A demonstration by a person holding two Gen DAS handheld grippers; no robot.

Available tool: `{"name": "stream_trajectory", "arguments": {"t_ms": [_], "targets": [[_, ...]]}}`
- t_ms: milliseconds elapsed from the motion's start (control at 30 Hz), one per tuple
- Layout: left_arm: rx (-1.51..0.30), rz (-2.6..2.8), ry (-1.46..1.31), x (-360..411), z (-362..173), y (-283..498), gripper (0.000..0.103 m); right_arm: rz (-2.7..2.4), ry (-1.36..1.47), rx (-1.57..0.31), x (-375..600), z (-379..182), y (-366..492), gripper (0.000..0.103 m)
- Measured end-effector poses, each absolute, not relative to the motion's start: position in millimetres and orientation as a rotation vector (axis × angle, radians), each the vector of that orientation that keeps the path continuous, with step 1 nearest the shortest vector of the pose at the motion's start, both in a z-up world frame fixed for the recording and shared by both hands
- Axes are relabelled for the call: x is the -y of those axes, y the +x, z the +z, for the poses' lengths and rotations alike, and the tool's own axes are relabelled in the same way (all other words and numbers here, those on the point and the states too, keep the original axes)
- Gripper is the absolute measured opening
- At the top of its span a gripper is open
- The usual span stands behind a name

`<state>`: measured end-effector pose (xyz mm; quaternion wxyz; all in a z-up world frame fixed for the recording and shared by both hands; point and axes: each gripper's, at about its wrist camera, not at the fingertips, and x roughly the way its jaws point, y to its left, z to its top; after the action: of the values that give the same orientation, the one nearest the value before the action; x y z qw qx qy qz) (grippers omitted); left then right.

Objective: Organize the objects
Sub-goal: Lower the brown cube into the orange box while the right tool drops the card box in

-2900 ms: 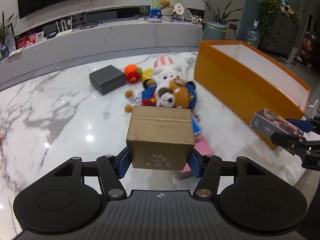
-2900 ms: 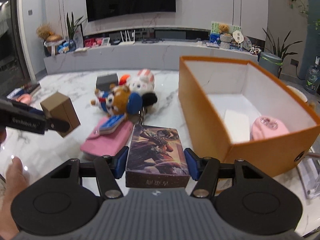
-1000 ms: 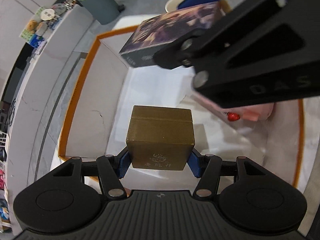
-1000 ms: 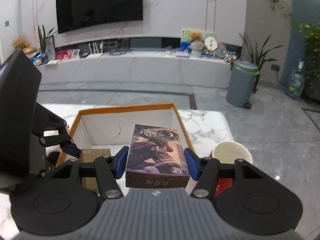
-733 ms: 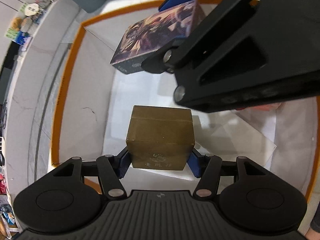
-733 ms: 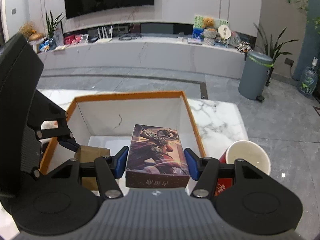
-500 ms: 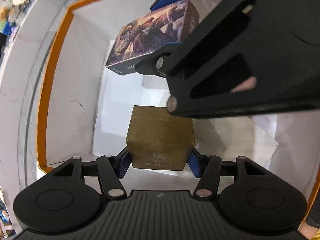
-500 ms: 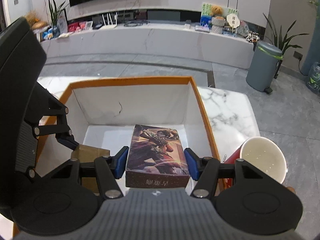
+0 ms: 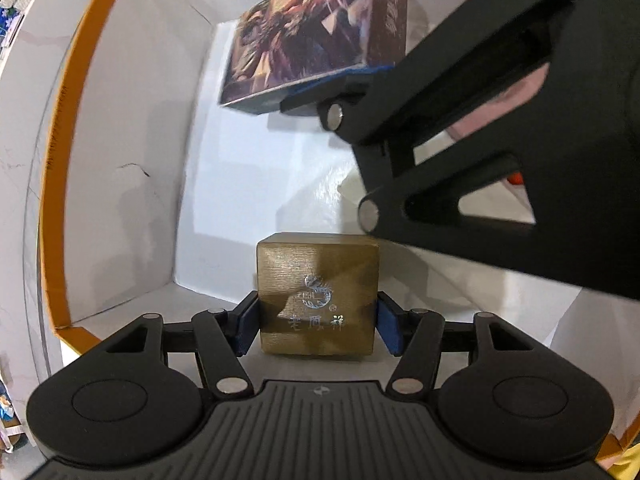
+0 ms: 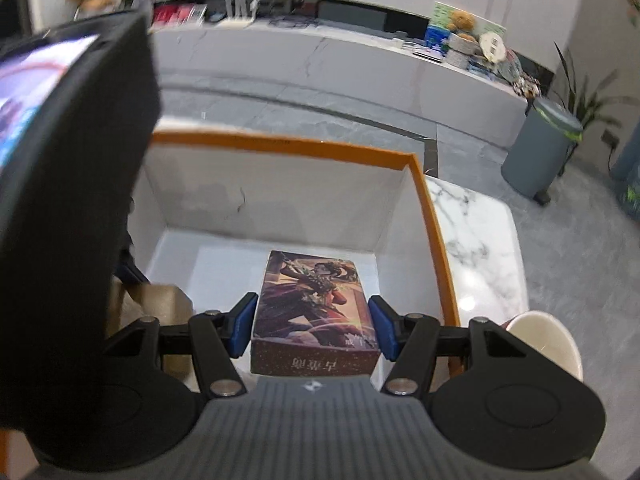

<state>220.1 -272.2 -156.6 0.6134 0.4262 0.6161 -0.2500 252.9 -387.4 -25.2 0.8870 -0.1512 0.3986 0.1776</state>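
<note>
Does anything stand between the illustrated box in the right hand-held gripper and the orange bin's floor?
Nothing visible: the orange bin's white floor under the dark illustrated box is bare; the gold box sits aside.

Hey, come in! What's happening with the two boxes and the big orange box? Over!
Left gripper just opening, gold box loose between pads, low in orange bin. Right gripper gripping picture box over bin. Grippers crowd each other.
</note>
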Motion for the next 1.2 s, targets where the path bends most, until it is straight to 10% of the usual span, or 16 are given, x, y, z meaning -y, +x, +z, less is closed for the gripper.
{"name": "stream_trajectory", "arguments": {"t_ms": [1200], "targets": [[-1.282,-0.600,0.830,238,-162,73,0.091,0.323,-0.223,-0.741,408,25,229,0.063]]}}
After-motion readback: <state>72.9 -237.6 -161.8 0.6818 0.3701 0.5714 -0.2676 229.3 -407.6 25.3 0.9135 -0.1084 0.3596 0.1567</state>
